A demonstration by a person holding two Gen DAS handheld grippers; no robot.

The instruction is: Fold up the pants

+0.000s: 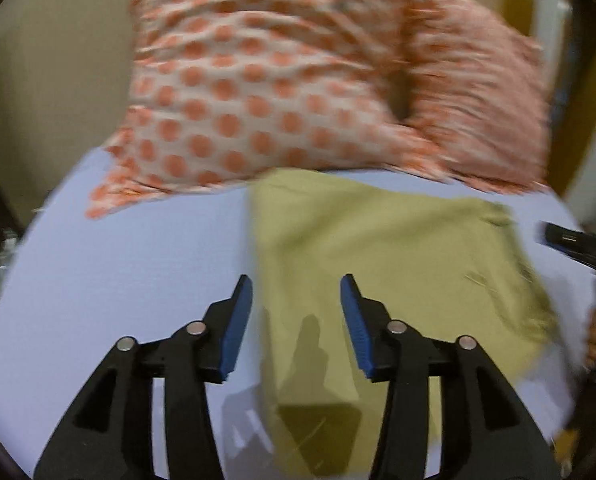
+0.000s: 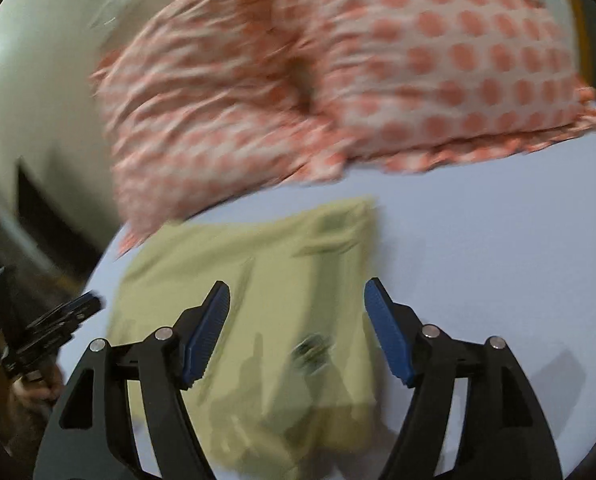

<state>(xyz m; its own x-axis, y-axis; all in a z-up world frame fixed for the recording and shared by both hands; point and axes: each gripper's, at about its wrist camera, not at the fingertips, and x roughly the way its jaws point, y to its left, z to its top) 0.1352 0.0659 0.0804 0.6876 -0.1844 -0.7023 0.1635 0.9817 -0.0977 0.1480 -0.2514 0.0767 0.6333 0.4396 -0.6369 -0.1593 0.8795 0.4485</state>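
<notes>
Olive-green pants (image 1: 378, 264) lie folded into a rough rectangle on a light blue sheet (image 1: 138, 264). My left gripper (image 1: 297, 294) is open and empty, hovering above the pants' left edge. In the right wrist view the pants (image 2: 266, 280) lie under my right gripper (image 2: 297, 298), which is open and empty above them. A dark button or clasp (image 2: 312, 350) shows on the cloth. The other gripper shows at the right edge of the left wrist view (image 1: 574, 242) and at the left edge of the right wrist view (image 2: 54, 328). Both views are blurred.
Two pillows with orange dots and stripes (image 1: 282, 76) lie just beyond the pants, also in the right wrist view (image 2: 358, 68). The sheet (image 2: 498, 248) stretches to the right of the pants. A pale wall (image 2: 38, 100) stands behind.
</notes>
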